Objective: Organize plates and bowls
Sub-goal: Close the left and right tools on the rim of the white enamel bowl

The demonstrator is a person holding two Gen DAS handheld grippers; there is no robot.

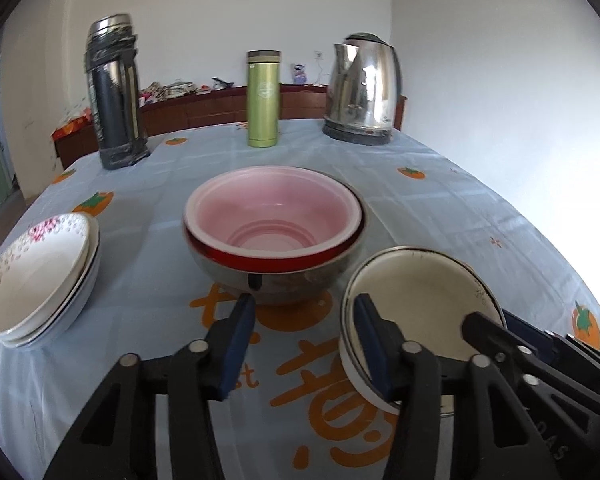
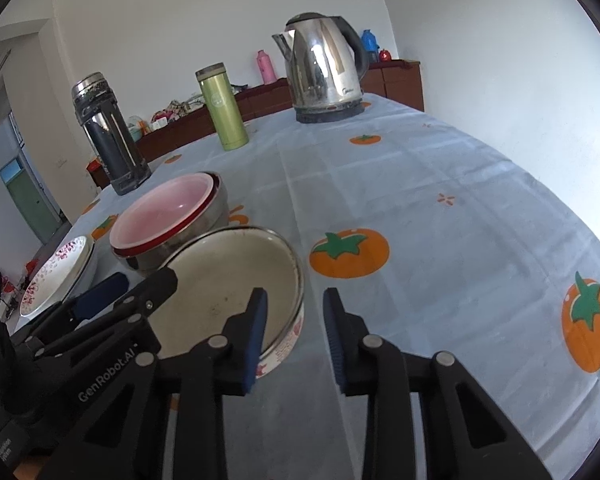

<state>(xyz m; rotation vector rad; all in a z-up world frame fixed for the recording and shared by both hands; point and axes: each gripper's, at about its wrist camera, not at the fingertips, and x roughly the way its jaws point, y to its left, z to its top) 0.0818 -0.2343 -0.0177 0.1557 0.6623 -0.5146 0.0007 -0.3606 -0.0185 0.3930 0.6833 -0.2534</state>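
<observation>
**Enamel bowl waits between two open grippers**

At nine o'clock on the tablecloth [image 1: 440,200], the flowered plates [image 1: 36,276] sit stacked. At the centre, a pink bowl [image 1: 274,216] nests inside a steel bowl [image 1: 300,284]. At four o'clock sits the enamel bowl [image 1: 416,300], tilted, its rim lying between the two grippers.

The left gripper [image 1: 304,344] is released, holding nothing; its right finger [image 1: 374,350] sits just against the bowl's outer wall. The right gripper [image 2: 296,340] is also spread, its left finger [image 2: 256,336] inside the bowl, the wall between the jaws.

The bowl looks light, stiff, glossy and likely slippery; enamel chips. Pinching the rim wall squarely seems safest.
</observation>
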